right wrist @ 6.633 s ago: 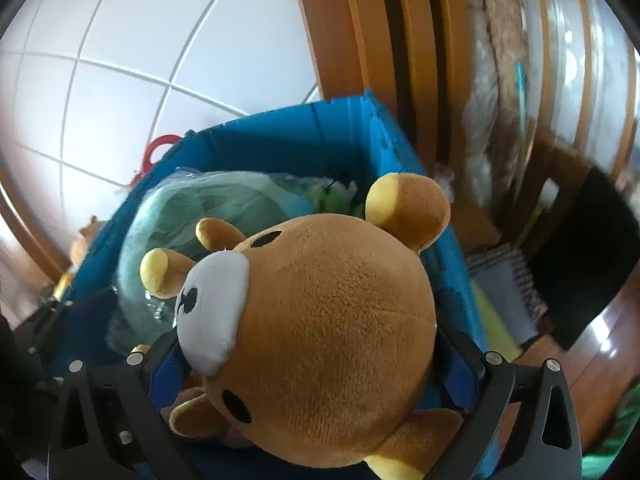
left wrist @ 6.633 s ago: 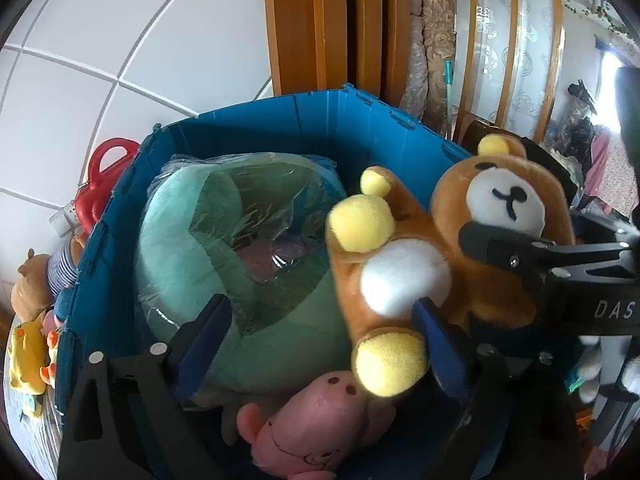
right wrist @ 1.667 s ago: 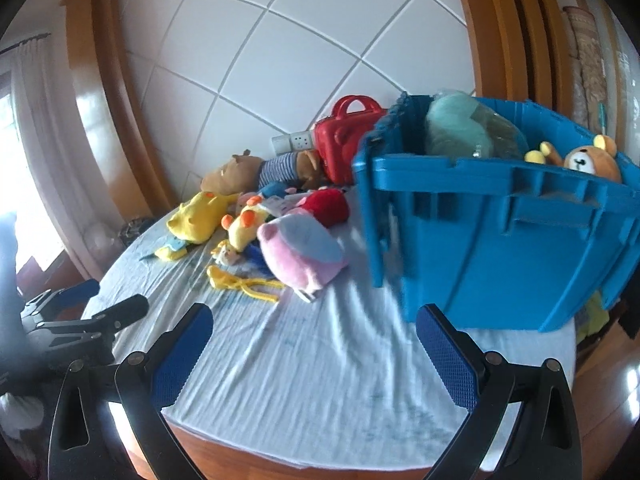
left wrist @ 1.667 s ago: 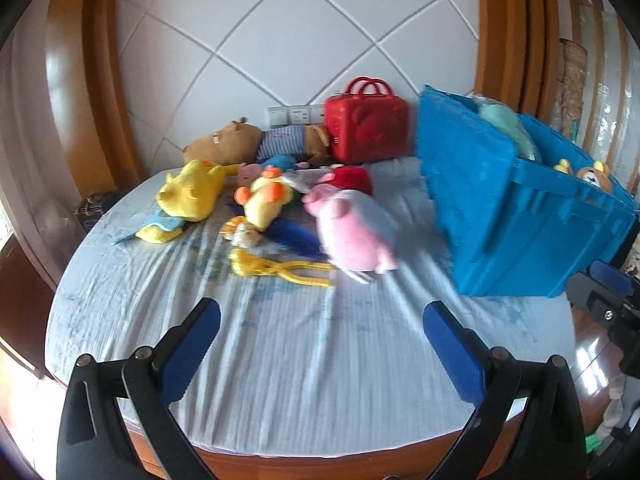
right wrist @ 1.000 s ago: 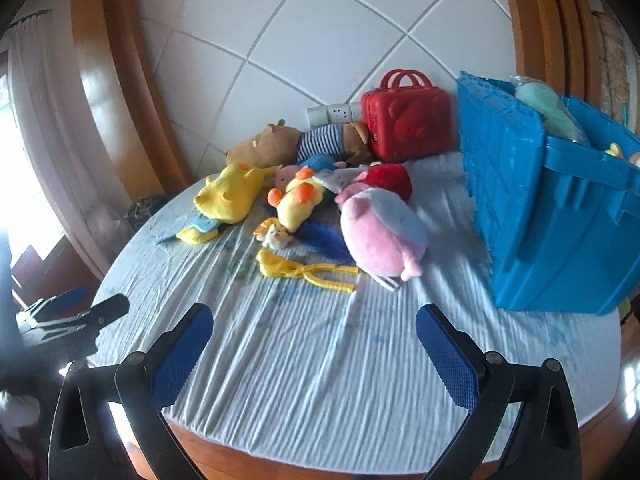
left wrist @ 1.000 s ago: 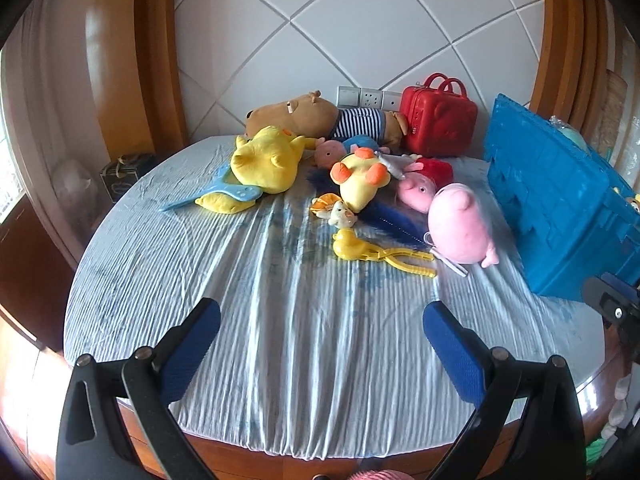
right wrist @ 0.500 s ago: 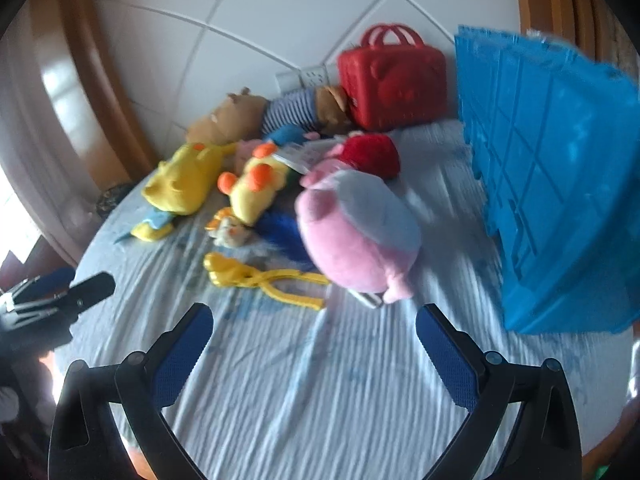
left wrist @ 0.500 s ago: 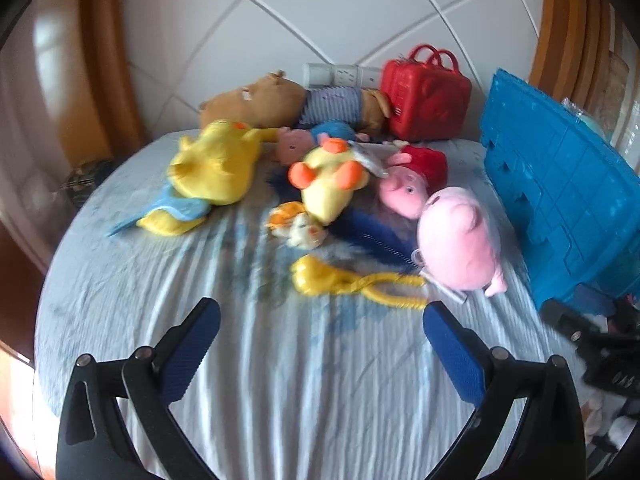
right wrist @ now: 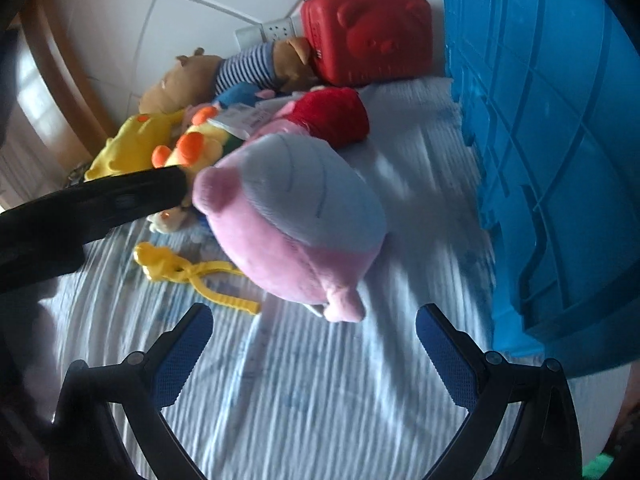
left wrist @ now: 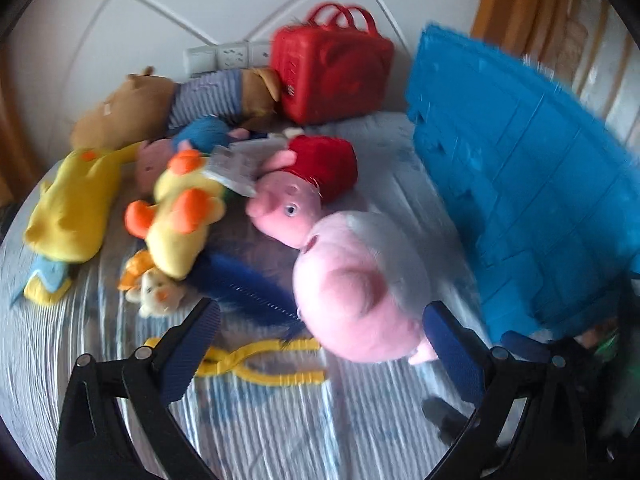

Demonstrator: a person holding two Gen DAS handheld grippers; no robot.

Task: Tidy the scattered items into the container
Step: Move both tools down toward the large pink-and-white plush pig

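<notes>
Both grippers, left gripper [left wrist: 320, 336] and right gripper [right wrist: 314, 340], spread empty; pink plush [right wrist: 292, 220] ahead, blue crate [right wrist: 560, 140] beside.

The blue crate [right wrist: 560, 128] was hard moulded plastic, ribbed and faintly glossy, and the red toy case [right wrist: 368, 28] beside it had the same shiny plastic look with a bear embossed on its face. The big pink pig plush [right wrist: 292, 220] was soft, matt, short-pile fabric, as were the yellow duck plush [left wrist: 180, 216] and the brown bear in its striped knit top [left wrist: 168, 100]. The yellow tongs [right wrist: 188, 272] looked like smooth plastic. Everything lay on a crinkled, ribbed pale-blue cloth [right wrist: 300, 392]. The gripper pads [right wrist: 184, 360] were blue with a fine rough texture, on matt black arms.
</notes>
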